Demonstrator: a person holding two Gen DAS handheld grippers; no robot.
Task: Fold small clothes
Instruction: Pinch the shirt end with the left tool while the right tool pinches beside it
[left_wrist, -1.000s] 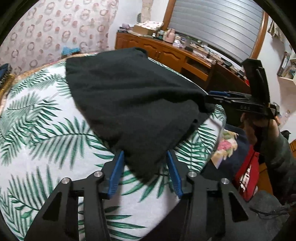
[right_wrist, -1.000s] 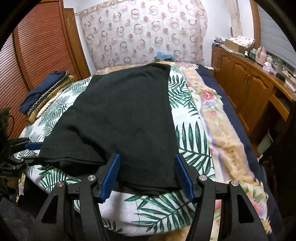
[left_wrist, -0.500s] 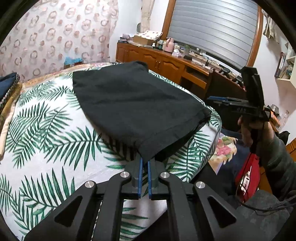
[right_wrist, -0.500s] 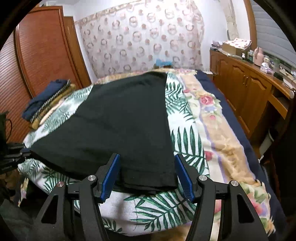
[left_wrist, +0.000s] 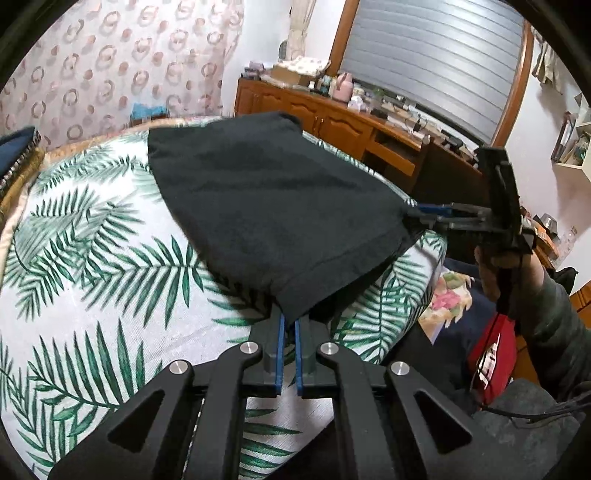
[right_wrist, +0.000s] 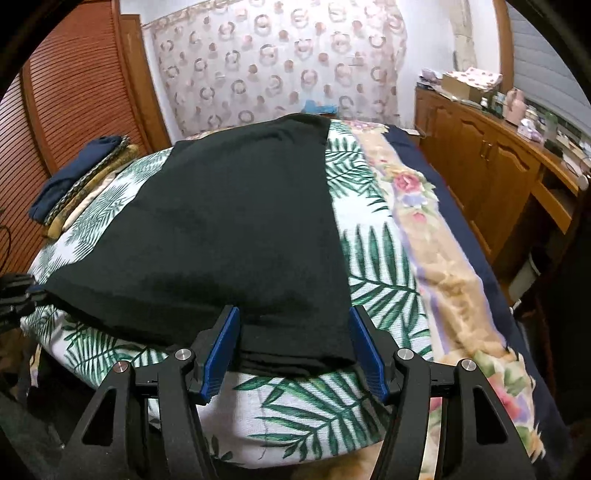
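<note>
In the left wrist view, the left gripper (left_wrist: 289, 332) is at the bottom centre of the frame. Its blue pads are pressed nearly together, and the near corner of the black garment (left_wrist: 266, 206) is pinched between them. The garment stretches from this corner up to the upper middle of the frame, over the bed cover with green palm leaves (left_wrist: 92, 258). Its hem runs from the held corner to the right, toward the other gripper.

In the right wrist view, the right gripper (right_wrist: 293, 350) is at the bottom centre, and its jaws stand wide apart. The folded edge of the black garment (right_wrist: 229, 229) lies between the two blue pads, but the pads do not press on it. In the left wrist view the right gripper (left_wrist: 424, 218) appears at the right middle of the frame, with its tips at the other corner of the garment; how far it is open cannot be told from there. A hand (left_wrist: 498, 266) holds its handle.

The garment covers the middle of both frames and lies on the bed. In the right wrist view a stack of folded clothes (right_wrist: 77, 177) is at the left edge of the bed, and a wooden cabinet (right_wrist: 491, 166) stands at the right of the frame. A patterned curtain (right_wrist: 277, 62) hangs behind the bed.
</note>
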